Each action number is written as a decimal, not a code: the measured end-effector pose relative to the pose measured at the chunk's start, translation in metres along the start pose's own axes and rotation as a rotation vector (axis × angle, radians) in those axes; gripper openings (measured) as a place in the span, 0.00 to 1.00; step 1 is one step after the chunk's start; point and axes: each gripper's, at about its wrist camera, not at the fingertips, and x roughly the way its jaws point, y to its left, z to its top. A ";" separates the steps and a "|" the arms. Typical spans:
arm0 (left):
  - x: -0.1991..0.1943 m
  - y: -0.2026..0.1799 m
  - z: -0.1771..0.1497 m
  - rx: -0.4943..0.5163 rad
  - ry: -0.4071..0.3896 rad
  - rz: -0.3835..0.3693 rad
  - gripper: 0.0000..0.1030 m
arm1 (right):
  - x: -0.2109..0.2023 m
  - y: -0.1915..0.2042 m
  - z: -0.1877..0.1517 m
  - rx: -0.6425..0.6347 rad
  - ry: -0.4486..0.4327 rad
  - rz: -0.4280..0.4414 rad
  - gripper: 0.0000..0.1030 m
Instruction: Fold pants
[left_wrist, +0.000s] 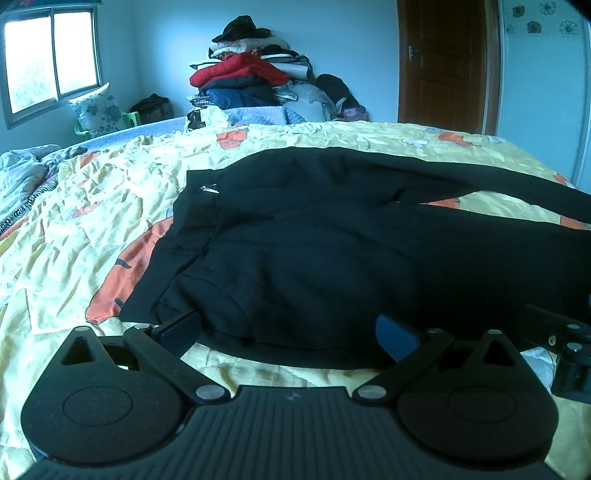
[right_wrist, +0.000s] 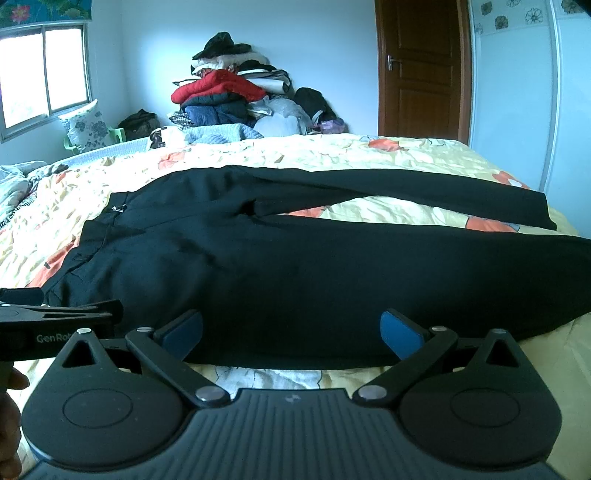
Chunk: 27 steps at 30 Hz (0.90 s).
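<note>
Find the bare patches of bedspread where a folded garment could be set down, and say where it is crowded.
Free: bedspread beyond the black pants, and left of their waistband; a narrow wedge between the legs. Crowded: the clothes pile by the far wall.

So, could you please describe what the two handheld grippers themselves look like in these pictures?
Both match. The left gripper and right gripper are matte black, with a ribbed central housing, two round side discs, triangular cut-outs and silver pivot pins. Angled black links carry blue-padded fingers. White "GenRob" lettering, cut off, shows on the left gripper's body in the right wrist view. No cables or sleeves show.
</note>
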 end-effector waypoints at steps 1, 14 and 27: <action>0.000 0.000 0.000 0.000 0.001 0.001 0.99 | 0.000 0.000 0.000 0.000 0.000 -0.001 1.00; 0.000 0.000 0.000 0.000 0.001 0.002 0.99 | -0.002 0.001 0.001 0.001 -0.005 0.018 1.00; 0.007 -0.001 -0.001 0.005 0.011 0.000 1.00 | -0.007 0.005 0.006 -0.020 -0.034 0.078 1.00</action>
